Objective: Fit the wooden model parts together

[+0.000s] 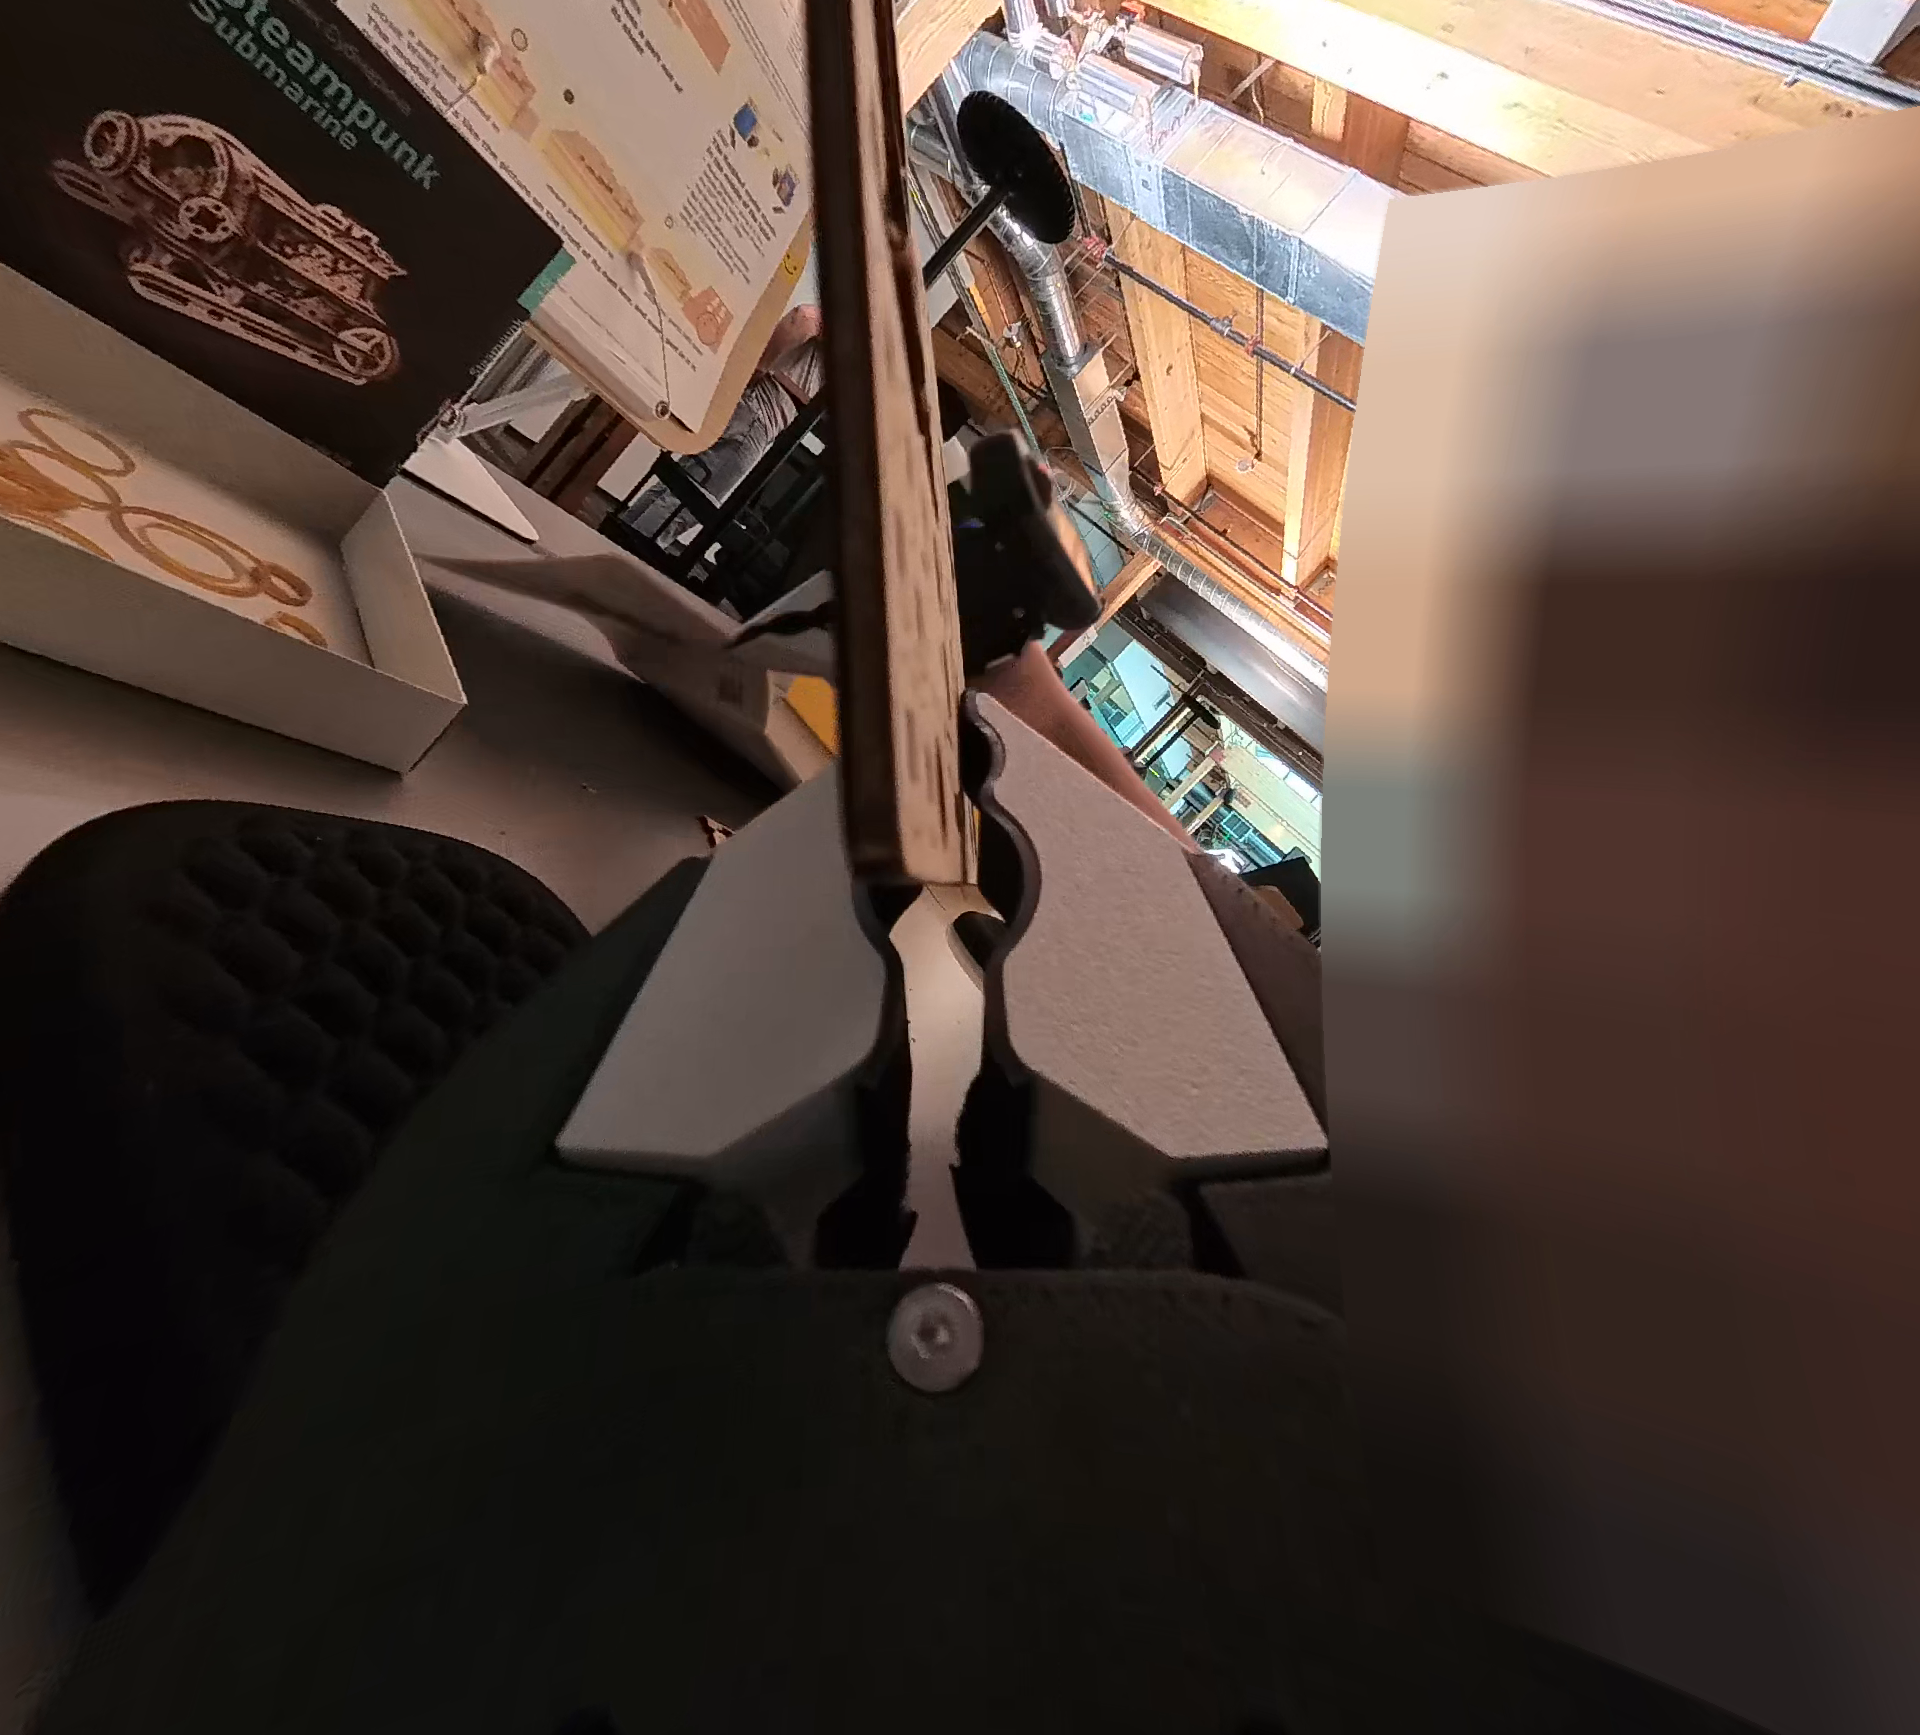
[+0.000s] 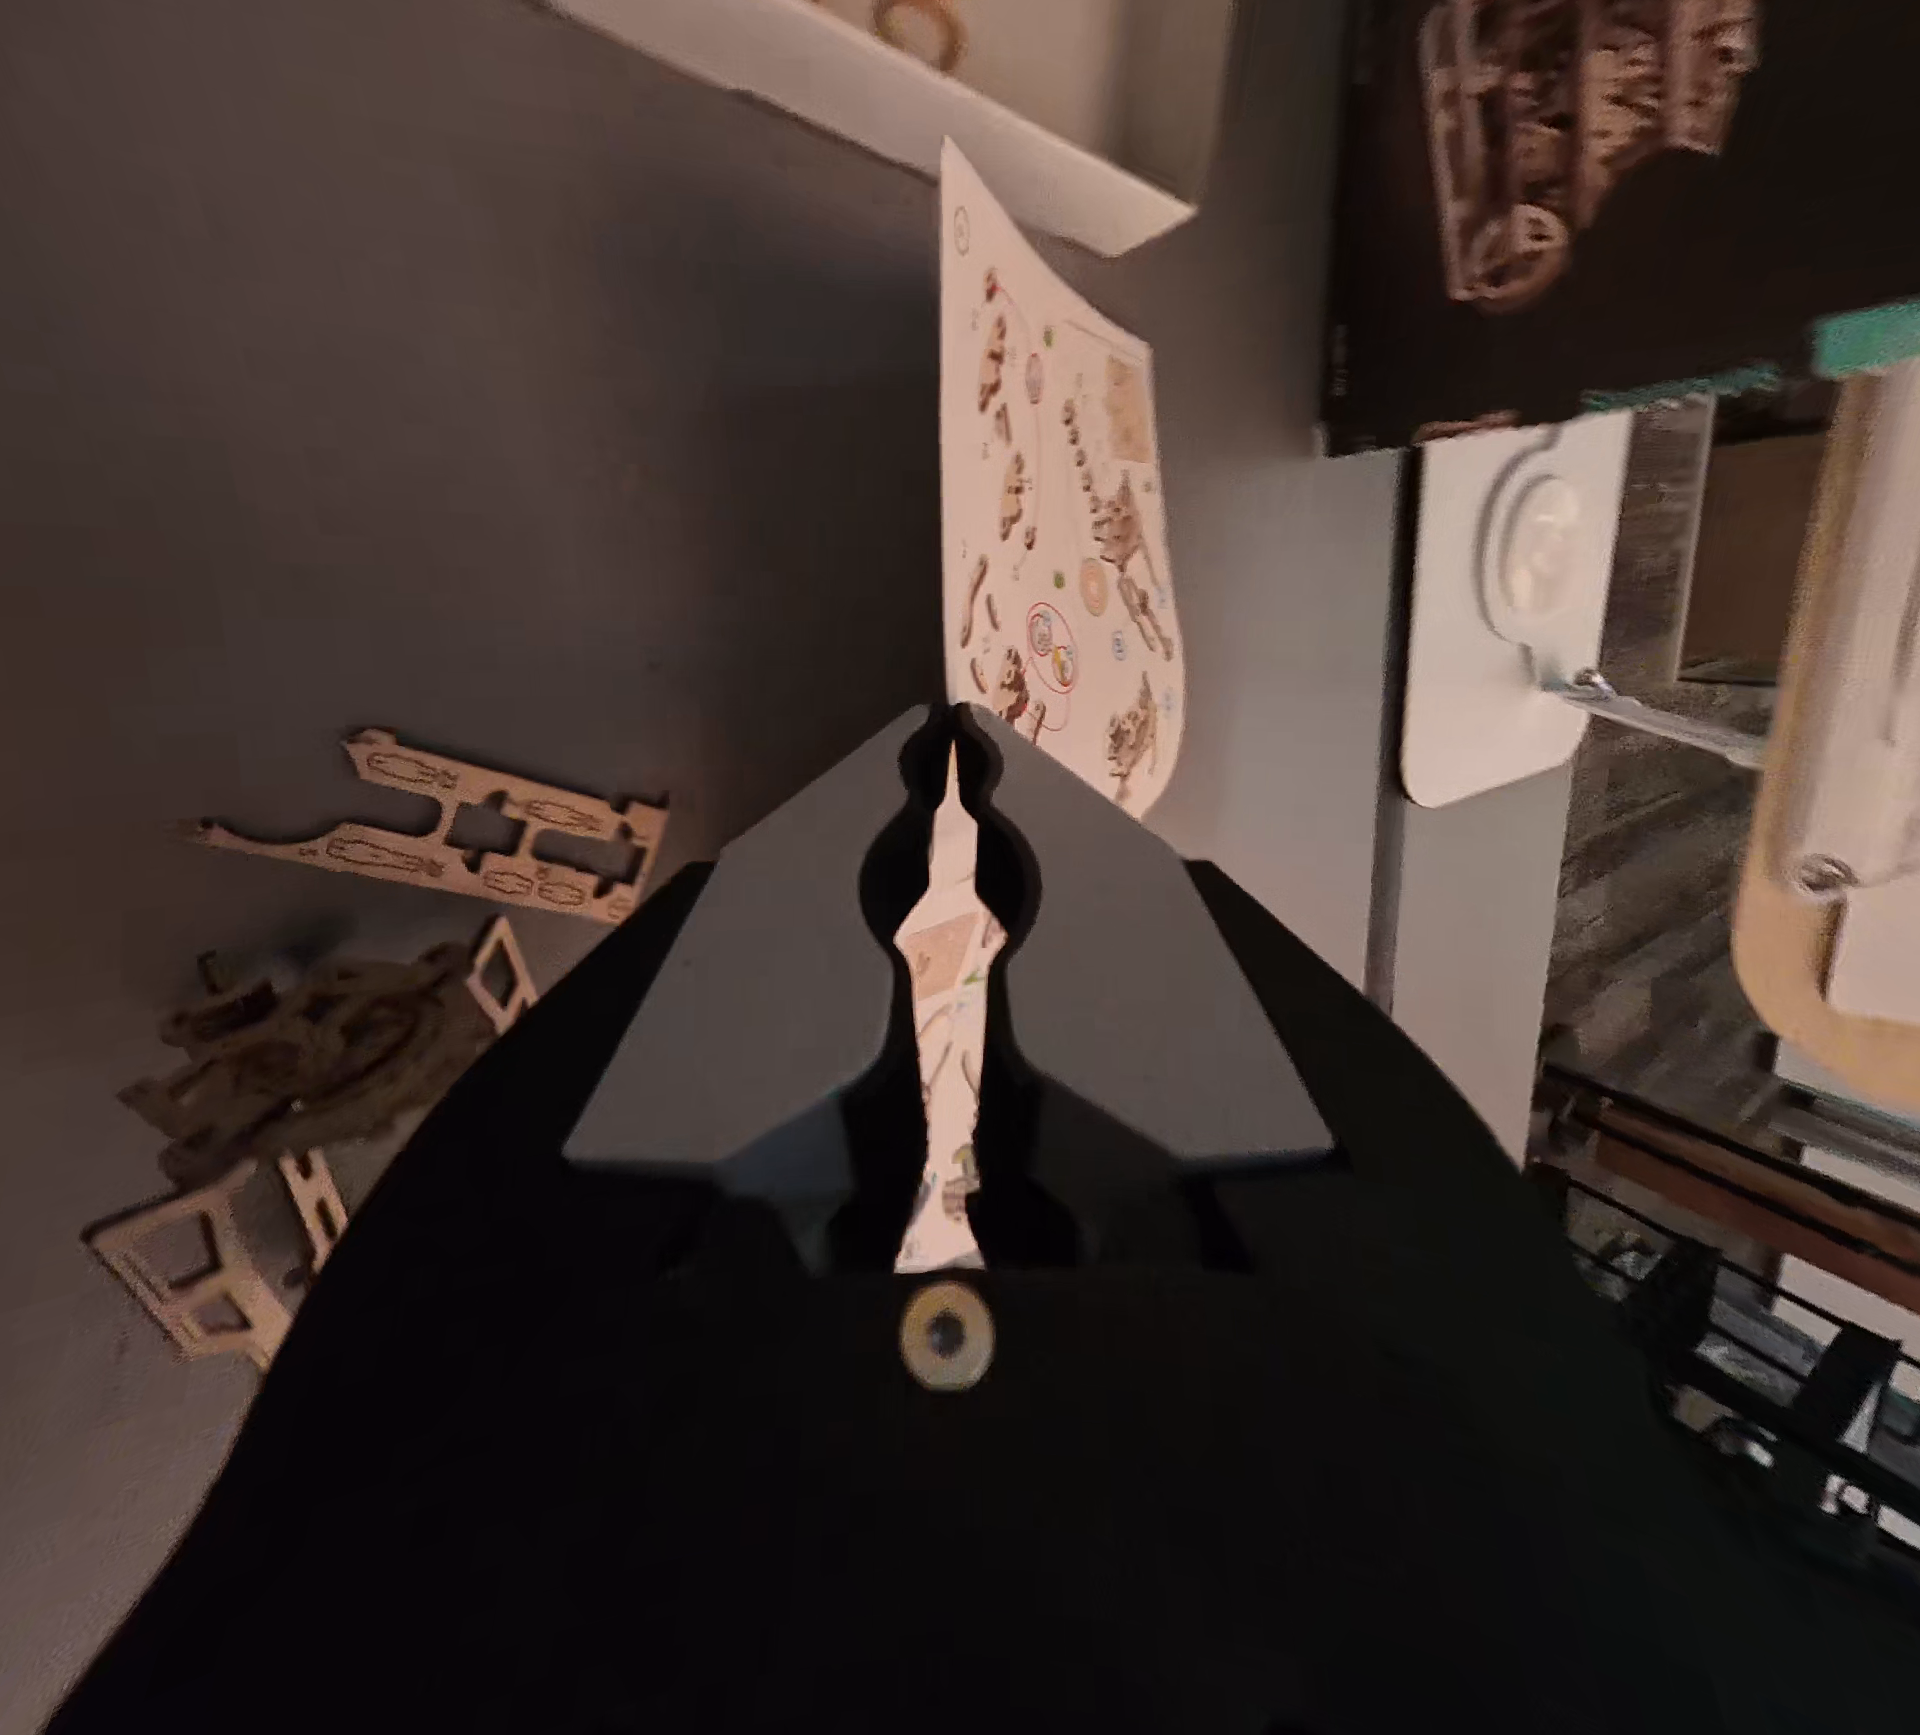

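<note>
My left gripper (image 1: pixel 914 750) is shut on a thin wooden sheet (image 1: pixel 883 335), seen edge-on and standing up out of the jaws. My right gripper (image 2: pixel 954 721) is shut on a printed instruction sheet (image 2: pixel 1060 490), which runs between the fingers and sticks out ahead. On the grey table (image 2: pixel 416 335), left of the right gripper, lie a flat cut-out wooden part (image 2: pixel 457 828), a dark heap of small wooden parts (image 2: pixel 312 1041) and a pale frame-shaped part (image 2: pixel 208 1259).
A white box (image 2: pixel 1039 158) holding wooden rings sits at the far side; it also shows in the left wrist view (image 1: pixel 405 646). A dark kit box lid (image 1: pixel 239 179) stands behind it. A black dimpled pad (image 1: pixel 260 1010) lies near the left gripper. A diagram board (image 1: pixel 582 75) stands beyond. Left tips to right tips: about 30 cm.
</note>
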`<state>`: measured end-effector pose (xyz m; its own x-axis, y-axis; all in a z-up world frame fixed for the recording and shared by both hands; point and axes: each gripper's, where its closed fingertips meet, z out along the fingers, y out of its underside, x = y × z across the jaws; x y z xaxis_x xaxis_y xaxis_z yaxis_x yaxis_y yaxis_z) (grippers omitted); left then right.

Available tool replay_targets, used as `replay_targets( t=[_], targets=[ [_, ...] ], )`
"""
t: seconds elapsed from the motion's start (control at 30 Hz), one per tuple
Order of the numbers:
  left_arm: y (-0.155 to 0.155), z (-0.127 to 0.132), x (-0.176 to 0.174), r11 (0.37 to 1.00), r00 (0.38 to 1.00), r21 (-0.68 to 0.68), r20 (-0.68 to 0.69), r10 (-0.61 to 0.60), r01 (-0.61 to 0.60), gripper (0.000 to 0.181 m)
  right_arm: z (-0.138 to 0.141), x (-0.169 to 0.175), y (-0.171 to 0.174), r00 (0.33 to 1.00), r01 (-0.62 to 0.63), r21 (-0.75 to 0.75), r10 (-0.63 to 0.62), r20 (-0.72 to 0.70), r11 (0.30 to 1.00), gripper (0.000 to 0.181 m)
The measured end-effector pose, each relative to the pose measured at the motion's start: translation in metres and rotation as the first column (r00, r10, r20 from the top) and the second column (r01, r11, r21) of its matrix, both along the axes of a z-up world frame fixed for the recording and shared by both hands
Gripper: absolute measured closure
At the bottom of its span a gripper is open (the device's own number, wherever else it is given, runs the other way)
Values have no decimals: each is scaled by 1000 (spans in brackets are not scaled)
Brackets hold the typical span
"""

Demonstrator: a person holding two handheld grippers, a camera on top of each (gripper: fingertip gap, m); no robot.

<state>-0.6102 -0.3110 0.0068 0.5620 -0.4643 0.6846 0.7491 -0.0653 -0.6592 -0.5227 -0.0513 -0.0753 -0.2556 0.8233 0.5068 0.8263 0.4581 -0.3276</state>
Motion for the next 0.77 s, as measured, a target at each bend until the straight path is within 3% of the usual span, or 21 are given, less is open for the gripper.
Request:
replay_targets(
  t=[0.03,0.17,0.3,0.4,0.47,0.57,0.67,0.77],
  targets=[
    [0,0,-1,1000,1000,1,2,1,-1,180,10,2,5,1000,17,-11,-17,-25,1000,181],
    [-1,1,-5,1000,1000,6,8,7,-8,180,30,8,8,994,39,-114,-50,-99,993,181],
    [-1,2,-7,1000,1000,8,6,14,-14,180,0,10,-24,996,-26,-270,3,-86,962,177],
    [0,4,-9,1000,1000,2,2,17,-17,180,-4,3,-46,981,-133,-472,46,-191,872,168],
    [0,7,-12,999,999,-9,-15,33,-33,176,19,-7,-21,943,-159,-497,-17,-332,853,162],
    [4,13,-17,997,997,-28,-48,67,-69,176,59,-29,48,826,-123,-414,-138,-547,902,150],
    [12,25,-22,994,992,-30,-67,107,-109,180,71,-58,103,751,-63,-345,-184,-634,936,142],
    [22,39,-25,988,986,-28,-81,146,-149,181,70,-92,136,706,-44,-400,-254,-661,916,140]
  ],
)
